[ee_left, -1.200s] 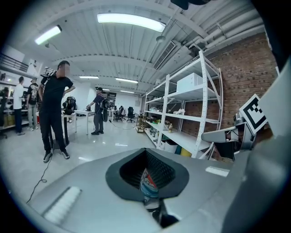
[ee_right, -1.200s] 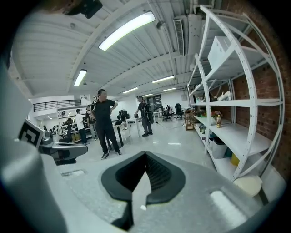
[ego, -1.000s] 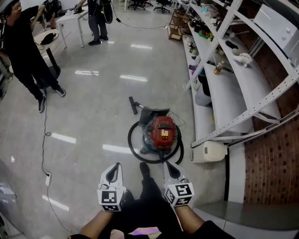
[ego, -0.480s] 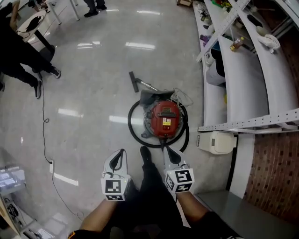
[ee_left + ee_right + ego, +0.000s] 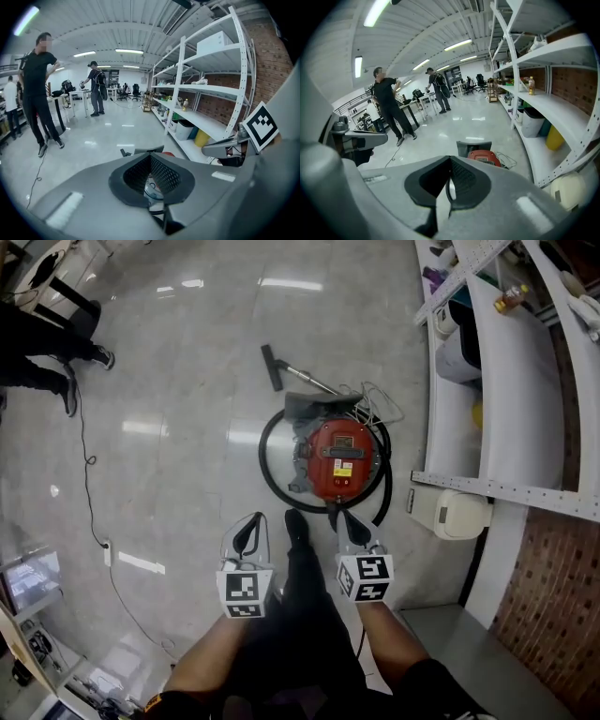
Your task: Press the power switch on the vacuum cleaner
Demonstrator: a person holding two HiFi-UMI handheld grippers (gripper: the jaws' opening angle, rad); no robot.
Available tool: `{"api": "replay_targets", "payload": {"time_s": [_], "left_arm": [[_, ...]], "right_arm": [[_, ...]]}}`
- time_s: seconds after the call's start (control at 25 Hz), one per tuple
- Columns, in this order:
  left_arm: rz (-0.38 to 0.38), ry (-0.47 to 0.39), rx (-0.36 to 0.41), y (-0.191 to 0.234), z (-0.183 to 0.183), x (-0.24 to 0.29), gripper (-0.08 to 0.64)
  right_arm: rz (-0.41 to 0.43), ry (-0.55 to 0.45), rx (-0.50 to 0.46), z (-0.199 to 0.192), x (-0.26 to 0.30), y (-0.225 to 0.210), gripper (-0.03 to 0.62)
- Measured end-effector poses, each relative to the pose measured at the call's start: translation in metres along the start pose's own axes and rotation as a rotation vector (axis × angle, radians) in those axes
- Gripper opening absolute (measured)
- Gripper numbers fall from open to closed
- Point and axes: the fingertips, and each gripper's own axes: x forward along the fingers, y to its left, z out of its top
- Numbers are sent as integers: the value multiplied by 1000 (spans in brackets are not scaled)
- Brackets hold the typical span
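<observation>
Left gripper [image 5: 251, 521] and right gripper [image 5: 349, 518], jaws of each pressed together and empty, now nearer than a second ago to the red vacuum cleaner [image 5: 342, 460] on the floor [image 5: 187, 381] just beyond, beside white shelving [image 5: 497, 381]; approach well advanced, power switch untouched.

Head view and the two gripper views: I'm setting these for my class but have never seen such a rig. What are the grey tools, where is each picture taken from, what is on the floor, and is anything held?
No robot here: a person holds a two-jaw tool in each hand, the left gripper and the right gripper. The head view looks down from a camera on the person's head. Each gripper view comes from a camera riding on that tool, looking along its jaws. On the shiny floor stands a red vacuum cleaner ringed by its black hose, beside white shelves. Both pairs of jaws are together and hold nothing.
</observation>
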Motion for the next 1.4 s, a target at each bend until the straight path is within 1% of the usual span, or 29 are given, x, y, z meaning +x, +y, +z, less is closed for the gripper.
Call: {"api": "replay_targets", "payload": {"time_s": [0.32,0.52,0.64,0.76,0.92,1.04,1.24,1.4], "left_arm": [[8,112,41,7,-45,60,14],[1,213,53,8,-80,91,15],[-12,261,48,6,-99,106,15],[-30,303,26,3,-117,120,15],[-55,350,3,-1,-136,138,14],[-61,369,19,1,-144,148,15],[-60,401,37,6,-156,163,15],[-64,429,24,4,-166,172,15]], "right_arm": [[-36,133,26,-49,57,-37,-8],[-41,210,34,-74,85,-55,-8],[-39,248,42,-87,99,-66,-8],[-40,283,50,-101,114,-76,-8],[-35,338,55,-123,133,-86,-8],[-31,372,72,-138,144,-91,-8],[-18,409,75,-149,161,-96,-9],[-12,440,63,-155,170,-97,-9]]}}
